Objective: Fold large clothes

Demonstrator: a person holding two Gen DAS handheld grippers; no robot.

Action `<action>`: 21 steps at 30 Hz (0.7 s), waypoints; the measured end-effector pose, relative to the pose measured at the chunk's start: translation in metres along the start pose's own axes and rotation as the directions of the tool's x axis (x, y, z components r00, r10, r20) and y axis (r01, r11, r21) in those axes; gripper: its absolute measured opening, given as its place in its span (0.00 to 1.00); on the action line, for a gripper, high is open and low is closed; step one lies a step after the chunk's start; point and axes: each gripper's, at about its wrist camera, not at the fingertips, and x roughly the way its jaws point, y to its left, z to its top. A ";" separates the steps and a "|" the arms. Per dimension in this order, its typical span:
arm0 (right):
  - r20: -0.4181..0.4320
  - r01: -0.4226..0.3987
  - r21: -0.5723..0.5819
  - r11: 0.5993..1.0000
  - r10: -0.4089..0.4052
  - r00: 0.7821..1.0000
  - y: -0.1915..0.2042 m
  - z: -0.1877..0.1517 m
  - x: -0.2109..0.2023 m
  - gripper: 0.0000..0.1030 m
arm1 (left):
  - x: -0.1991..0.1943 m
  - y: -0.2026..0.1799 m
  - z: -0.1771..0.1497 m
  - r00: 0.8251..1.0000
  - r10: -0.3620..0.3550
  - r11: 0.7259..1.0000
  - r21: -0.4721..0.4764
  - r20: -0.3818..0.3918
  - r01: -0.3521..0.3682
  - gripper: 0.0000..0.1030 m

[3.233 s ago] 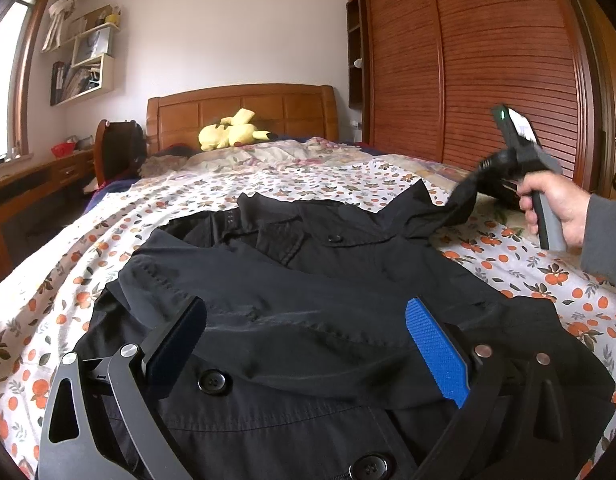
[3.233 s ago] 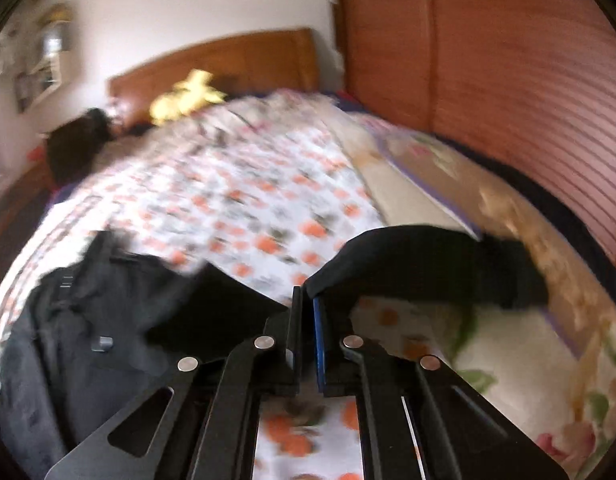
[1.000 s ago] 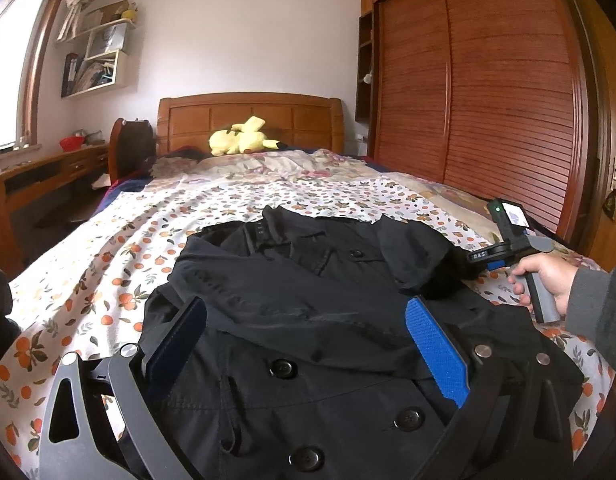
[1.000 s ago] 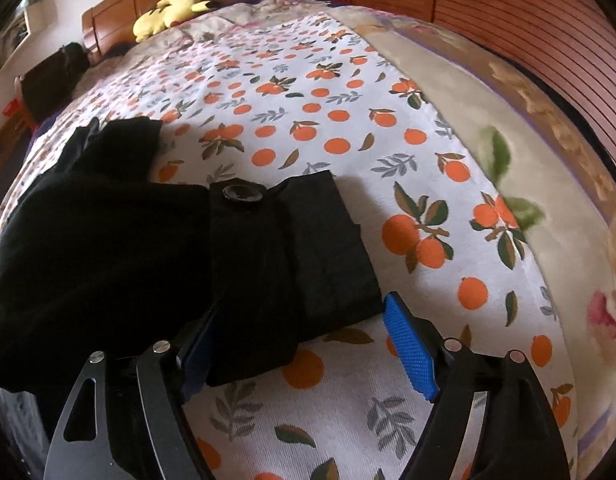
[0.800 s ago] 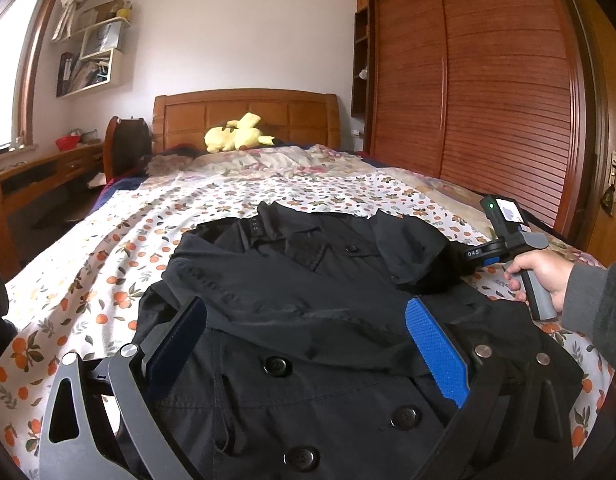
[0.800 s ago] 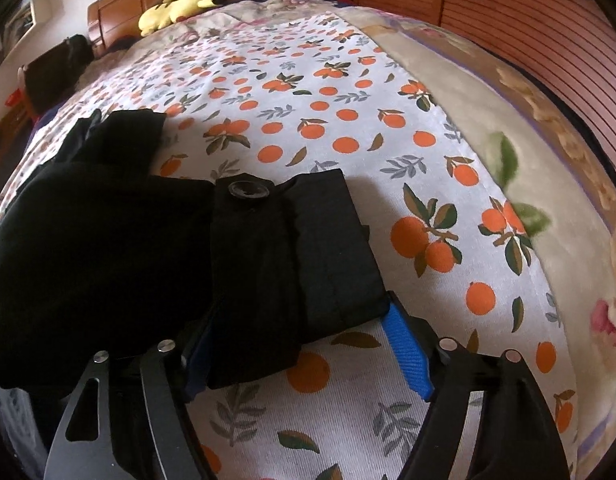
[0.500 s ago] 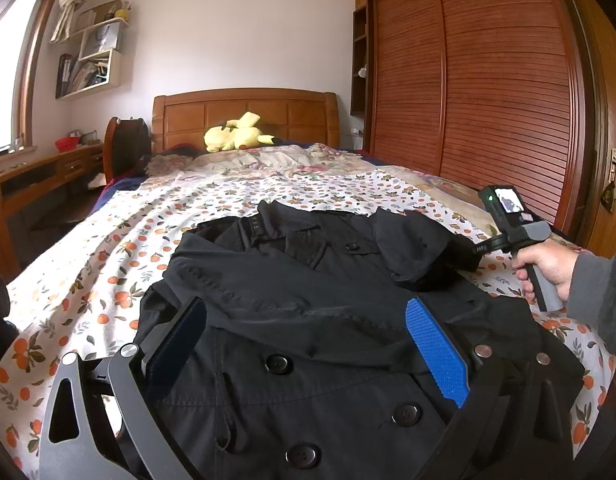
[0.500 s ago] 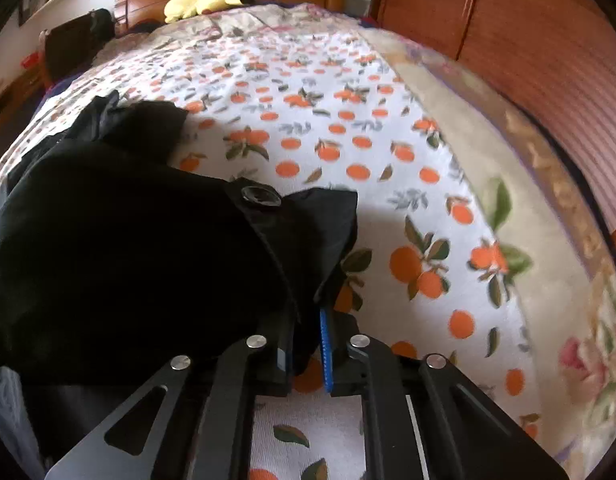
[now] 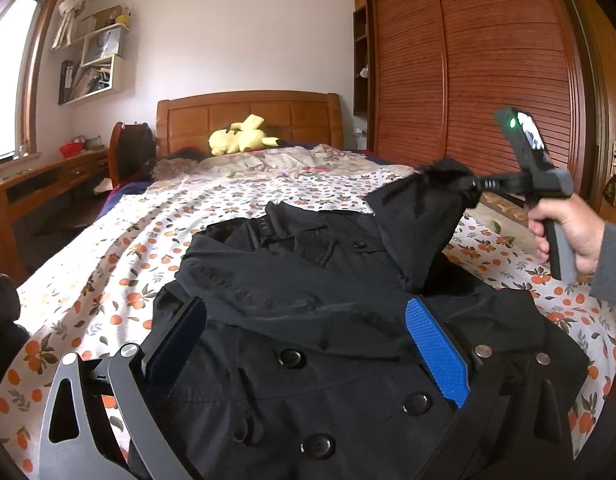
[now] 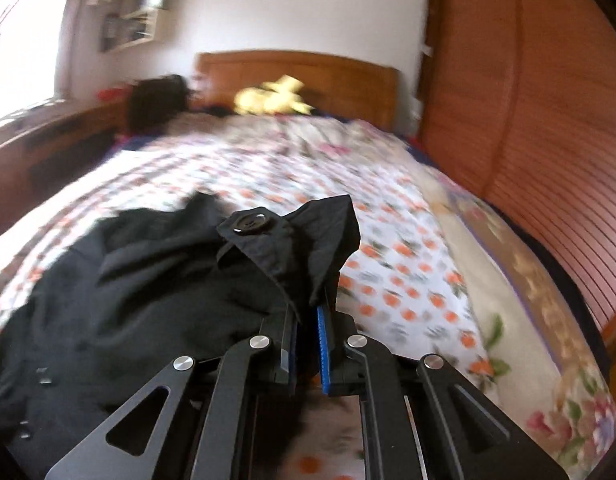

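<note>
A black double-breasted coat (image 9: 308, 288) lies front-up on the flowered bed sheet (image 9: 119, 248), with one sleeve folded across its chest. My right gripper (image 10: 305, 320) is shut on the buttoned cuff of the other sleeve (image 10: 291, 240) and holds it lifted off the bed. The left wrist view shows that sleeve (image 9: 420, 216) raised at the right, hanging from the right gripper (image 9: 474, 184) in a person's hand (image 9: 564, 232). Over the coat's lower front, my left gripper (image 9: 303, 344) stands open with nothing between its pads.
A wooden headboard (image 9: 247, 116) and a yellow plush toy (image 9: 239, 138) are at the far end of the bed. Slatted wooden wardrobe doors (image 9: 488, 80) line the right side. A desk (image 9: 35, 188) and a chair (image 9: 131, 152) stand at the left under a window.
My right gripper closed on the sleeve cuff that lay on the sheet, then rose with it, lifting the sleeve off the bed. The left gripper stayed in place, open.
</note>
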 end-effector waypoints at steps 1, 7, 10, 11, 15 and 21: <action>0.011 -0.037 -0.013 0.999 0.037 0.999 0.011 0.002 -0.006 0.07 | -0.002 0.002 -0.001 1.000 0.005 1.000 0.001 0.000 -0.005 0.97; 0.026 -0.218 -0.087 0.972 0.221 0.975 0.077 0.001 -0.036 0.10 | -0.010 0.012 -0.003 1.000 0.029 1.000 -0.001 0.002 -0.029 0.98; 0.013 -0.294 -0.103 0.950 0.297 0.955 0.103 -0.005 -0.045 0.16 | -0.015 0.015 -0.003 0.999 0.039 0.999 -0.005 0.006 -0.039 0.98; 0.007 -0.316 -0.104 0.943 0.318 0.948 0.111 -0.008 -0.048 0.22 | -0.017 0.018 -0.004 0.999 0.043 0.999 -0.005 0.006 -0.043 0.98; -0.036 -0.358 -0.109 0.927 0.357 0.934 0.129 -0.019 -0.051 0.41 | -0.022 0.025 -0.004 0.998 0.056 0.998 -0.010 0.008 -0.056 0.98; -0.097 -0.405 -0.094 0.910 0.396 0.913 0.140 -0.037 -0.061 0.52 | -0.025 0.030 -0.004 0.998 0.069 0.997 -0.018 0.008 -0.069 0.97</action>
